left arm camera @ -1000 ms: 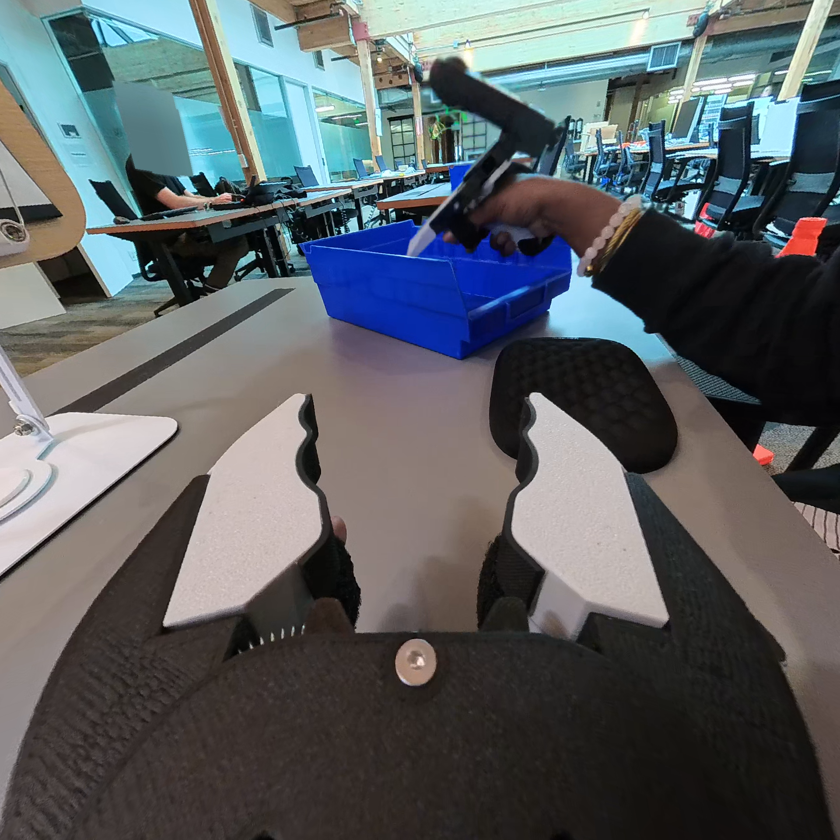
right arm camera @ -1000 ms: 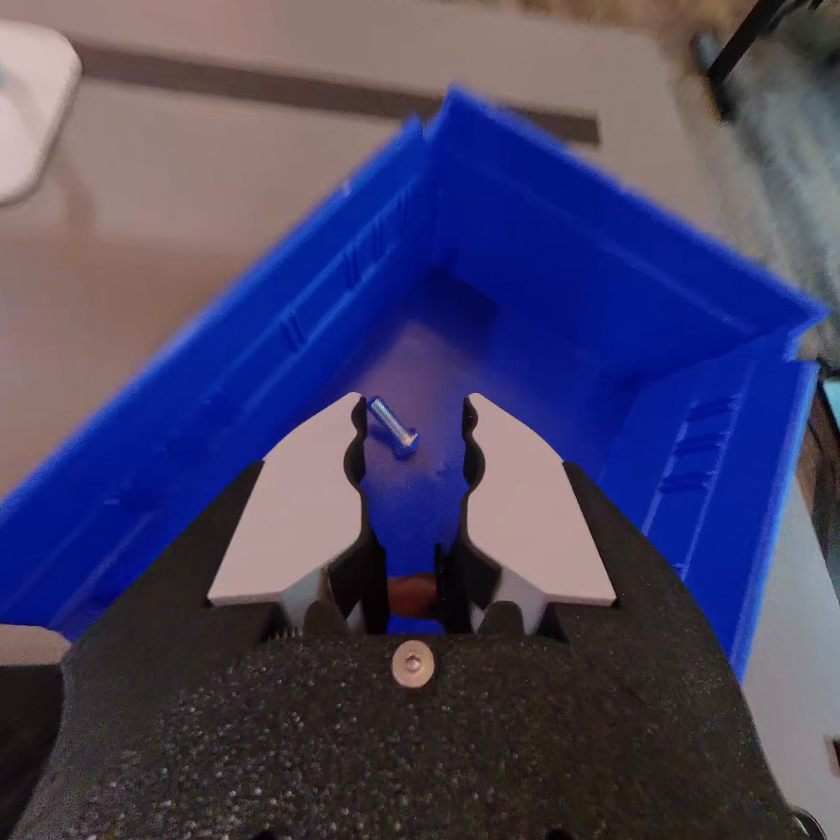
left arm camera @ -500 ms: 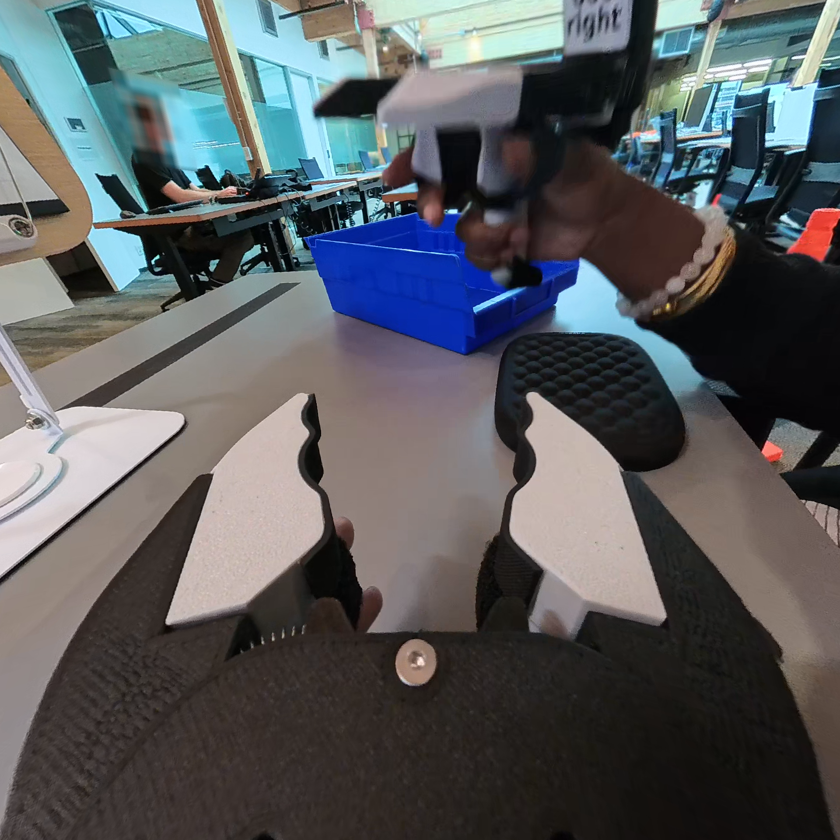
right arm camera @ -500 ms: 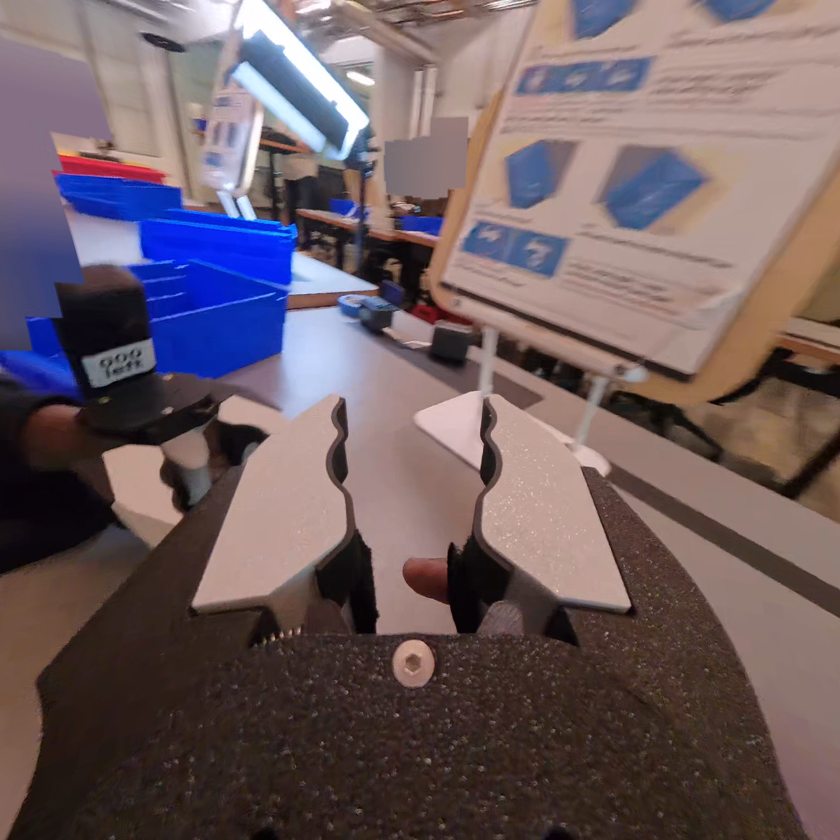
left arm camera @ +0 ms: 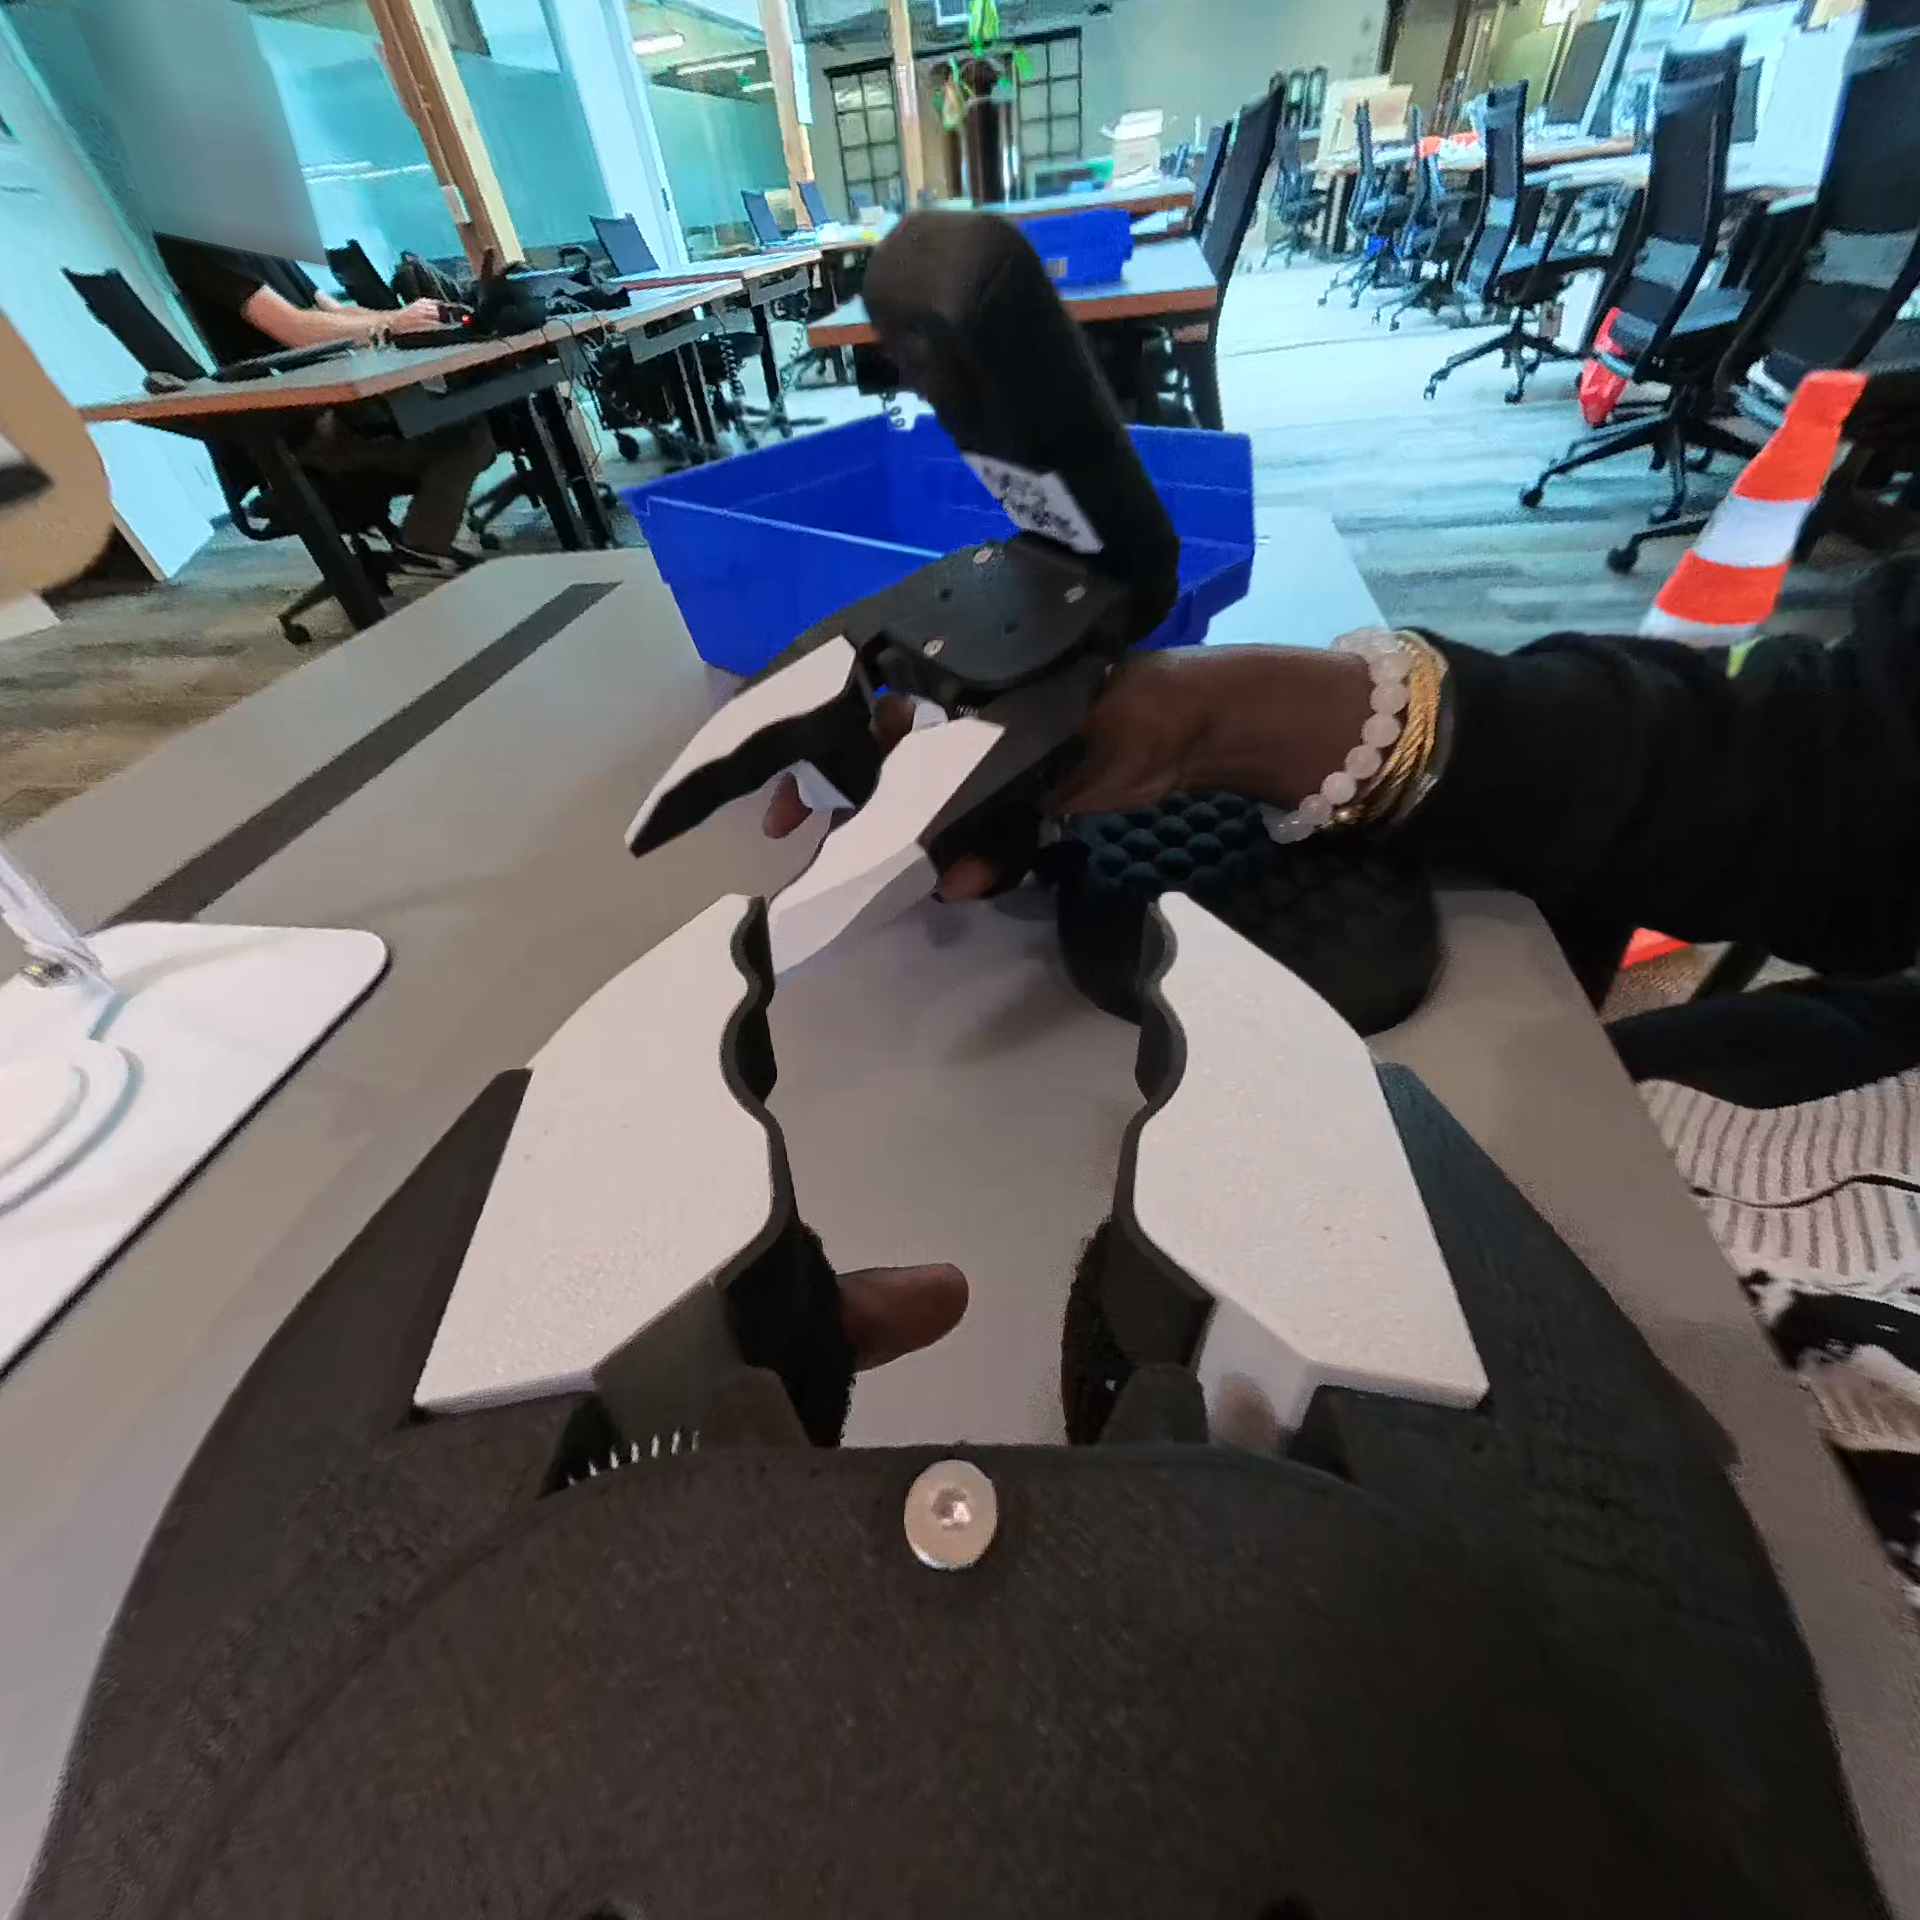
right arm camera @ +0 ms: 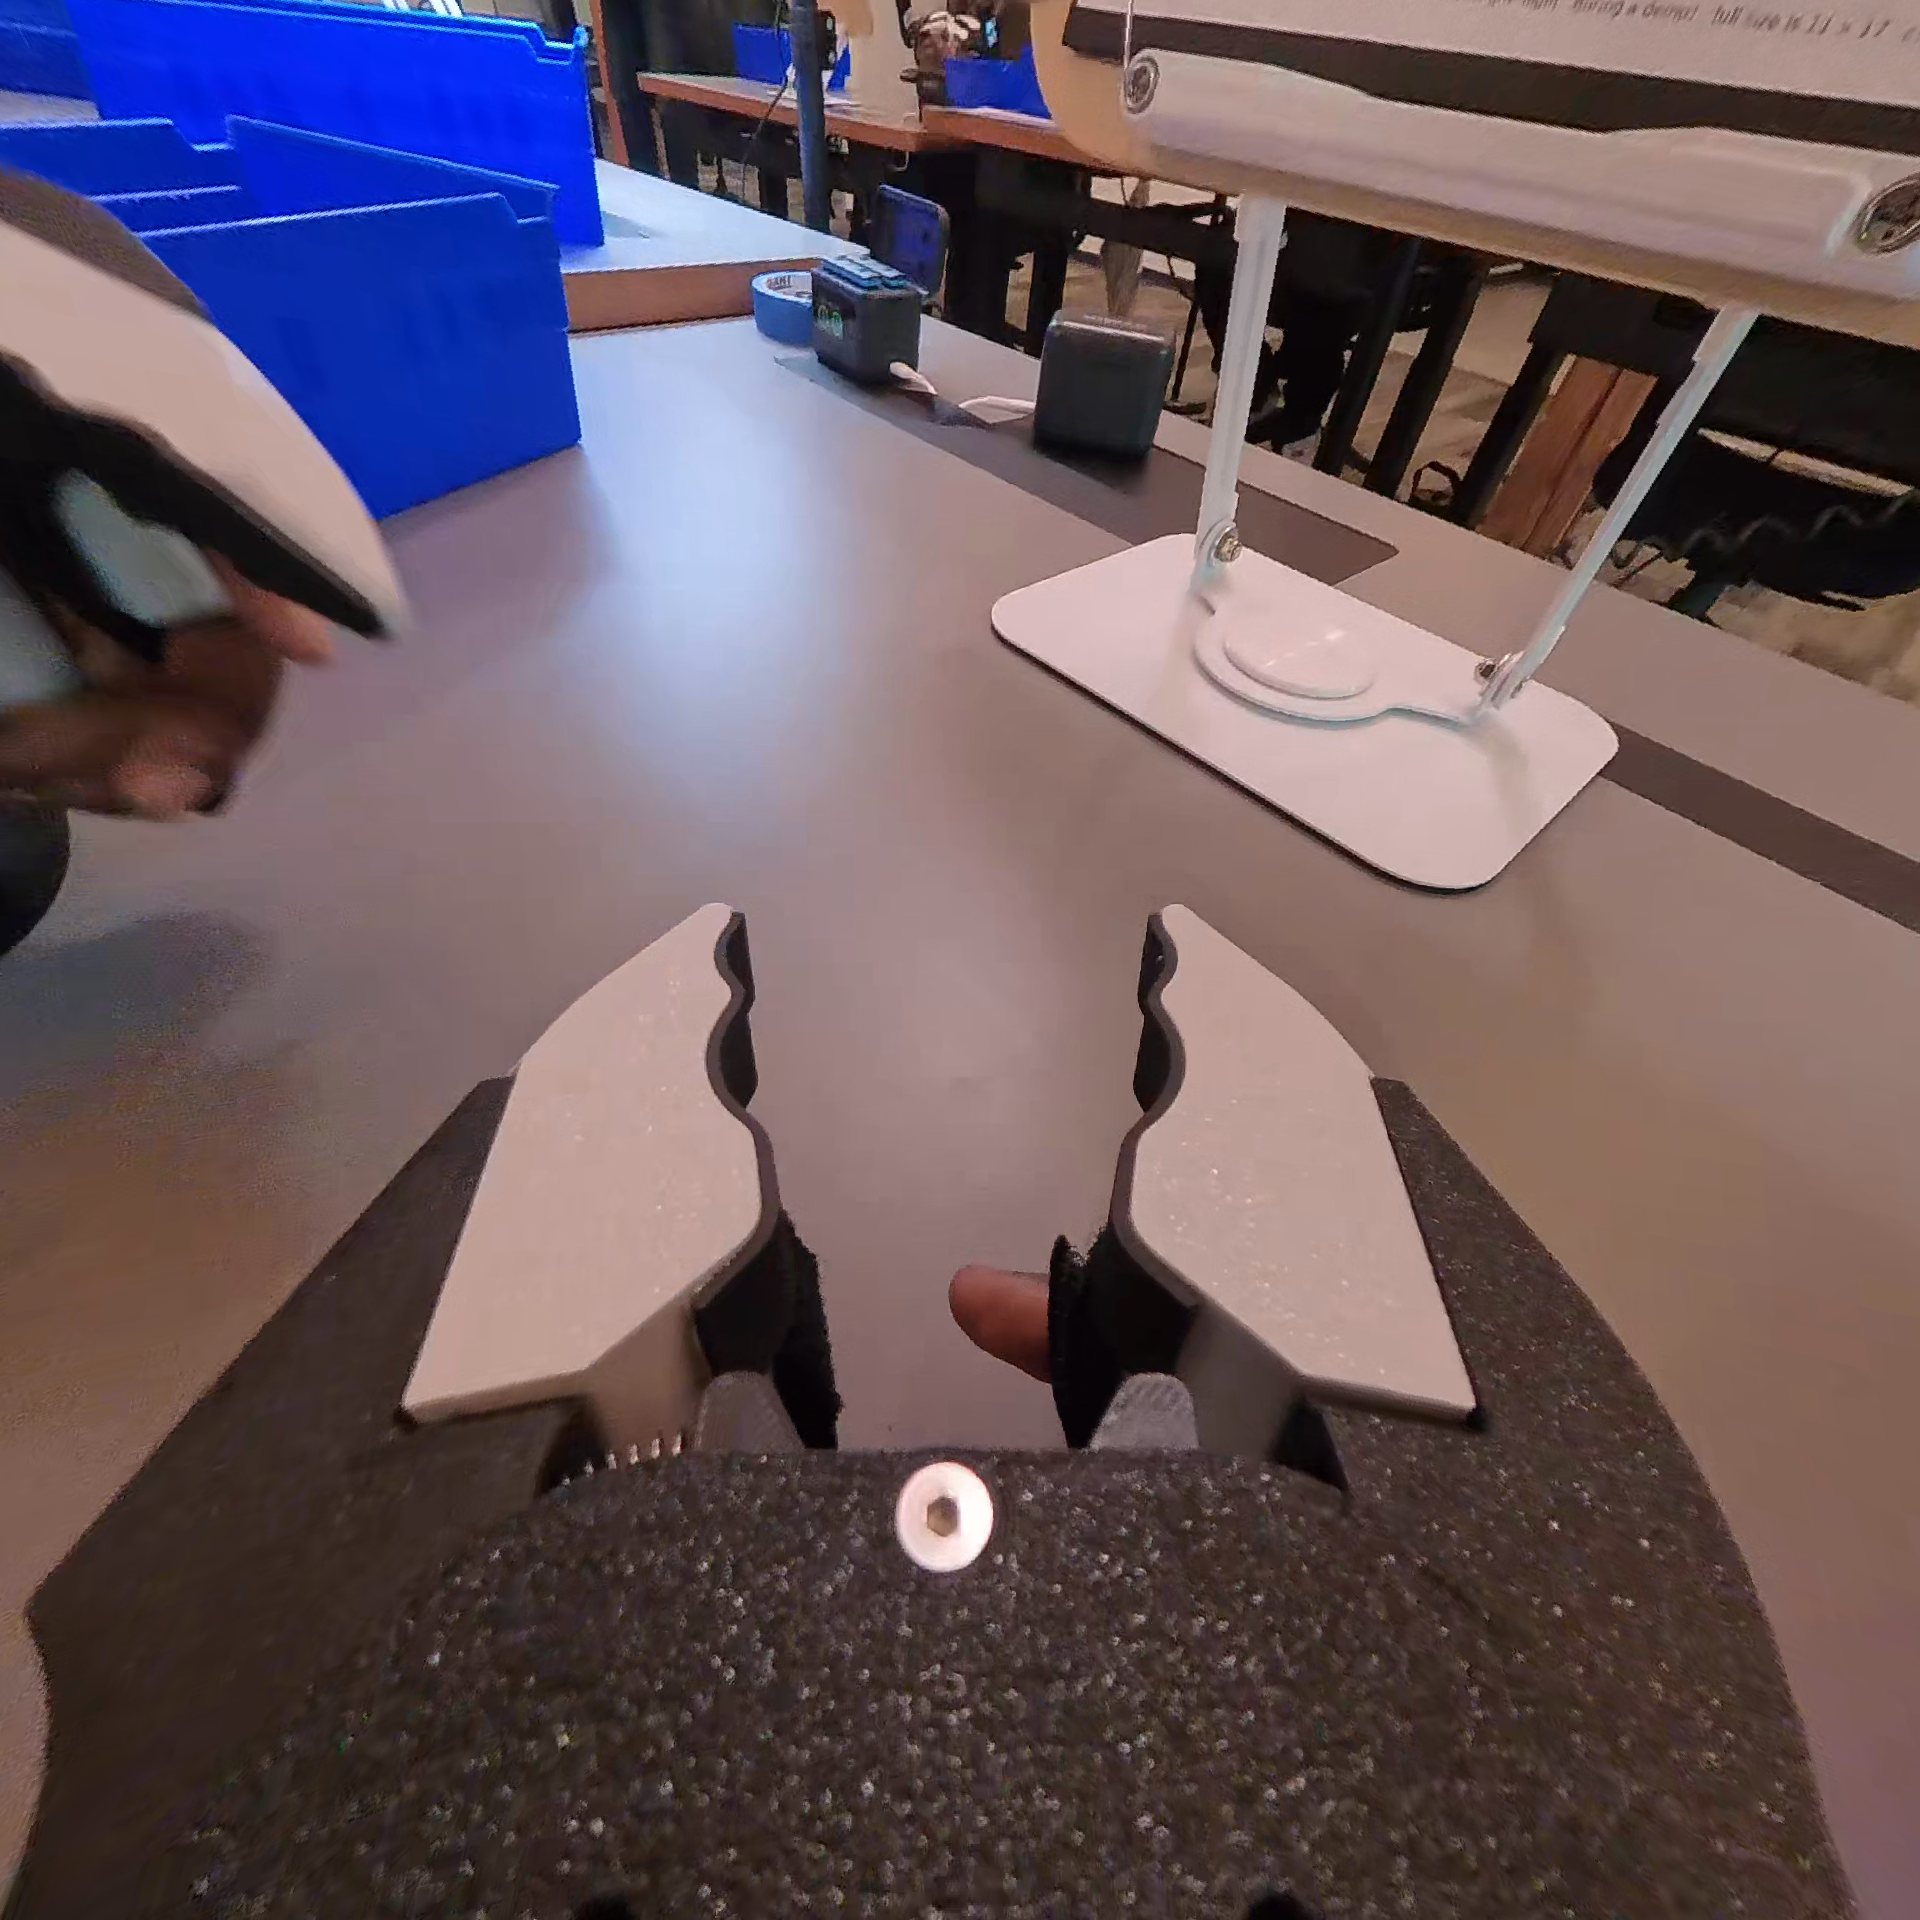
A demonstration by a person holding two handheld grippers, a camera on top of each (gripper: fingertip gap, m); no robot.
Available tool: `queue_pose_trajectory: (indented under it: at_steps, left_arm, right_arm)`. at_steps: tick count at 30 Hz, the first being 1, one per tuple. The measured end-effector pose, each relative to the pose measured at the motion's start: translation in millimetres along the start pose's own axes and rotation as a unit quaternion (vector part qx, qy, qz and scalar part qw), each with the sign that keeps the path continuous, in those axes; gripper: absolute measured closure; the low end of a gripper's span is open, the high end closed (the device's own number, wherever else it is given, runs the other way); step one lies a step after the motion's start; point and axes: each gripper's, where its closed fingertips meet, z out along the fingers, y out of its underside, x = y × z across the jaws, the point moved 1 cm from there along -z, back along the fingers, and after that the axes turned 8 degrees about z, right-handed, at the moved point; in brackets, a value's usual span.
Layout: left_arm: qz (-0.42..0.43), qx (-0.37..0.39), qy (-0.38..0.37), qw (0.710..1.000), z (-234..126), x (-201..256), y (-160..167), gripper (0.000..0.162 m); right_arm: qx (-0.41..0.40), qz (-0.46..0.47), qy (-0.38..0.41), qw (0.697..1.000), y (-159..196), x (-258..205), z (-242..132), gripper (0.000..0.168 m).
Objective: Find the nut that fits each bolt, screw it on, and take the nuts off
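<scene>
No bolt or nut shows in either view. My left gripper (left arm camera: 956, 935) is open and empty, low over the grey table (left arm camera: 520, 790). My right gripper (left arm camera: 709, 902) is held by a hand just ahead of it, tilted down toward the table, jaws apart and empty. In the right wrist view the right gripper (right arm camera: 945, 935) is open over bare table, with nothing between its jaws. One finger of the left gripper (right arm camera: 187, 416) shows at the left edge there. The blue bin (left arm camera: 831, 530) stands behind the right gripper; its inside is hidden.
A black honeycomb pad (left arm camera: 1309, 935) lies under the right wrist. A white stand base (right arm camera: 1299, 717) carries a board at the table's side. More blue bins (right arm camera: 364, 312), two dark boxes (right arm camera: 1101, 384) and a blue tape roll (right arm camera: 779, 307) sit farther off. Office chairs and an orange cone (left arm camera: 1766, 499) stand beyond the table.
My right gripper left the blue bin, where a bolt lay between its fingers, swung round and came down over the table in front of the left gripper, jaws wider. The left gripper barely moved.
</scene>
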Motion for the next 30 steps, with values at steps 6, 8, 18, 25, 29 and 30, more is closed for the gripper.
queue_pose_trajectory:
  at_steps: [6,8,18,25,29,30]
  left_arm:
    - [0.026,-0.012,-0.037,0.999,-75,-1,-58,0.105]
    - [0.029,-0.067,-0.107,0.992,-120,-29,-54,0.106]
    - [-0.252,-0.349,-0.385,0.816,-357,-175,96,0.095]
    - [-0.295,-0.500,-0.380,0.720,-392,-176,176,0.115]
    - [-0.322,-0.506,-0.358,0.715,-393,-171,185,0.130]
    - [-0.330,-0.504,-0.353,0.716,-392,-169,186,0.131]
  right_arm:
    - [-0.017,-0.001,-0.006,1.000,6,-1,3,0.098]
    - [-0.023,-0.014,-0.009,1.000,8,-4,4,0.097]
    - [-0.033,-0.033,-0.012,0.999,11,-7,4,0.097]
    - [-0.030,-0.024,-0.009,0.999,11,-3,4,0.099]
    - [-0.033,-0.031,-0.008,0.999,11,-4,4,0.099]
    - [-0.035,-0.034,-0.007,0.999,12,-4,4,0.099]
